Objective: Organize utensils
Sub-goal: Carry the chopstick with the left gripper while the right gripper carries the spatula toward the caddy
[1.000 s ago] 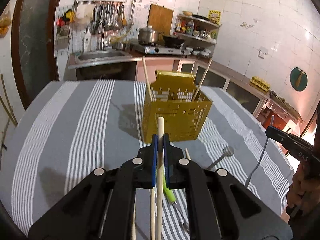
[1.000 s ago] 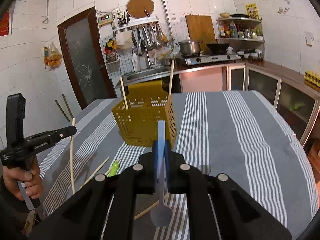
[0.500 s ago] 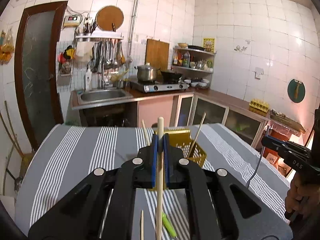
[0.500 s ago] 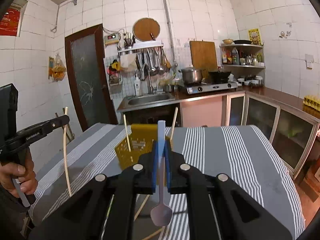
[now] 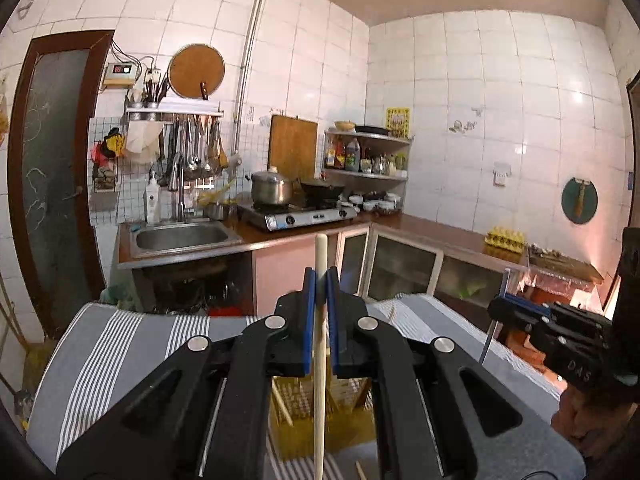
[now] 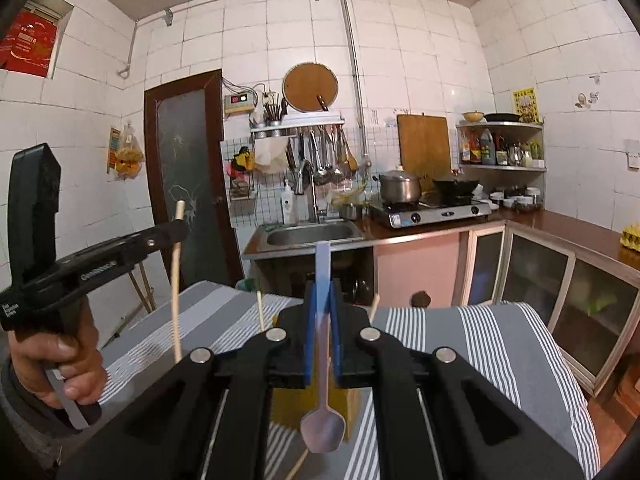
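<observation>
Setting: tiled kitchen behind; striped tablecloth (image 6: 500,344) fills the lower frame of both views.
Left gripper (image 5: 320,312): clenched on a wooden chopstick (image 5: 319,380), held upright at lower centre, presumably so that it can be dropped end-first.
Right gripper (image 6: 321,320): clamped on a pale plastic spoon (image 6: 322,424), bowl hanging downward, handle up.
Yellow basket (image 5: 320,416): seen low in frame beneath both sets of jaws, mostly hidden; two sticks (image 6: 259,312) are already stood in it.
Stage: both utensils appear to be carried above the basket, not yet inserted.

Matt pale wood chopstick (image 5: 320,360); smooth translucent plastic spoon (image 6: 322,426); striped cloth table cover (image 6: 492,344); perforated yellow plastic basket (image 5: 304,420).
</observation>
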Tool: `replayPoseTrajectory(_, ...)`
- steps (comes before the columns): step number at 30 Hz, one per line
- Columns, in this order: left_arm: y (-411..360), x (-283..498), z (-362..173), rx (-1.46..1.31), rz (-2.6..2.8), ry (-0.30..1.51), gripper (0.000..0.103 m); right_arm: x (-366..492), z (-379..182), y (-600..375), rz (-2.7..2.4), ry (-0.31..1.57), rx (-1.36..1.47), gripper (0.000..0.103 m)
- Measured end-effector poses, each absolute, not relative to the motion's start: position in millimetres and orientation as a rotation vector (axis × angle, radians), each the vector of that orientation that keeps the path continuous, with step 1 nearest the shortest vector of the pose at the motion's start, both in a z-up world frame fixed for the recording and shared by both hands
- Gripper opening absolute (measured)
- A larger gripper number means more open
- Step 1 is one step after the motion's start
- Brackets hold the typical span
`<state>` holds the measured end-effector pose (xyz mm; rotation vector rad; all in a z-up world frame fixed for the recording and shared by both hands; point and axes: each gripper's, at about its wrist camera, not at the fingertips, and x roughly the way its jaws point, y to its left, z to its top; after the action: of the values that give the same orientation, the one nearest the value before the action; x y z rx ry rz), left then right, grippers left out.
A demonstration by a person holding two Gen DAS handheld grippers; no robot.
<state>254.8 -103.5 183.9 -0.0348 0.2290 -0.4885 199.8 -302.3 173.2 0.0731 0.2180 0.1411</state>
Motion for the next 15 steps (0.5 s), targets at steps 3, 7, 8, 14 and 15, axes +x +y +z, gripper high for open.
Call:
replayPoseTrajectory(3, -113, 275, 185, -0.037, -0.482, 0.22, 0.005, 216, 178, -301, 0.145, 0.206, 0.071, 0.007)
replayPoseTrajectory(7, -122, 292, 182, -0.053, -0.502, 0.236, 0.005, 240, 179, -300, 0.149, 0.211, 0.074, 0.007)
replayPoseTrajectory(8, -126, 294, 181, -0.039, -0.494, 0.225, 0.005, 245, 179, -299, 0.15, 0.212, 0.073, 0.007)
replayPoseTrajectory(14, -130, 309, 176, -0.026, -0.477, 0.204, 0.005, 268, 176, -299, 0.146, 0.214, 0.074, 0.007)
replayPoseTrajectory(15, -130, 311, 176, -0.027, -0.475, 0.202, 0.005, 270, 175, -299, 0.146, 0.215, 0.074, 0.007)
